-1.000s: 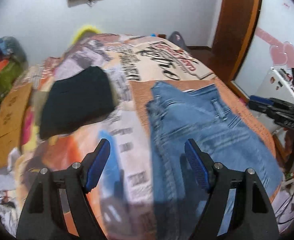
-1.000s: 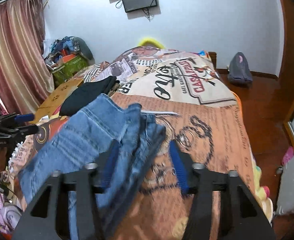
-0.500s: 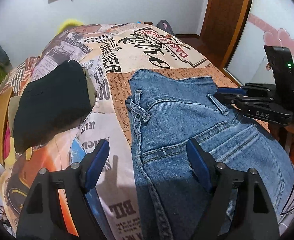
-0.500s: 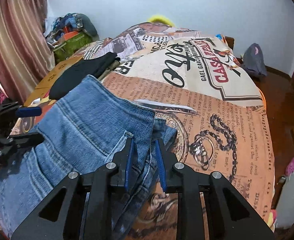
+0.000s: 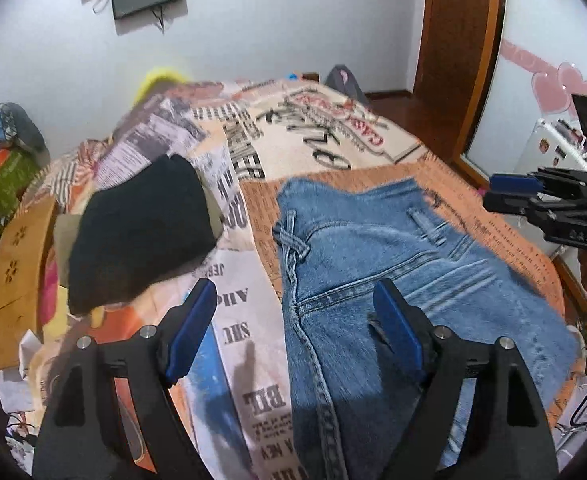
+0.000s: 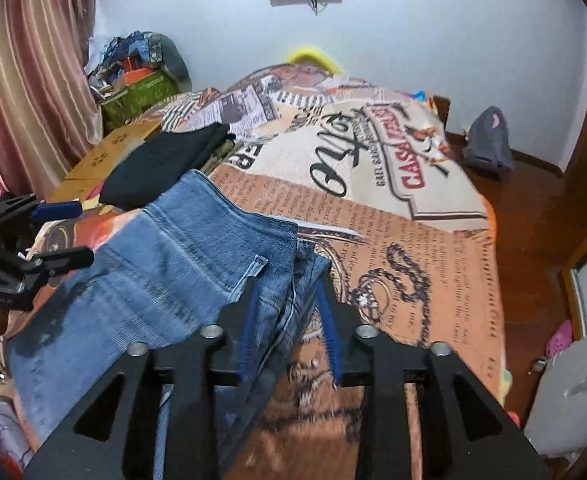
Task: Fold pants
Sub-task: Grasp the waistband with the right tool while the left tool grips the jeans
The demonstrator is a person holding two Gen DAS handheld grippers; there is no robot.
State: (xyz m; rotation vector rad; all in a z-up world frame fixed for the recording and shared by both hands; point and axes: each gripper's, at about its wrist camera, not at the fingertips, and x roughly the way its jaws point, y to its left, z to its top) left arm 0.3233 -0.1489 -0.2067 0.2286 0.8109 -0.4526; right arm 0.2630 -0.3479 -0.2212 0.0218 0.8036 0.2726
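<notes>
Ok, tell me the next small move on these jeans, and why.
Probably close the right claw on the jeans. Its jaws have just been opening and now straddle the stacked denim edge without pinching it. The left claw is wide open over the seam, so nothing holds the jeans.

Bed (image 6: 433, 248): covered by a newsprint-patterned spread.
Jeans (image 6: 165, 264): folded, lying flat on the near part of the spread.
Black garment (image 5: 141, 232): folded, just beside the jeans.
</notes>
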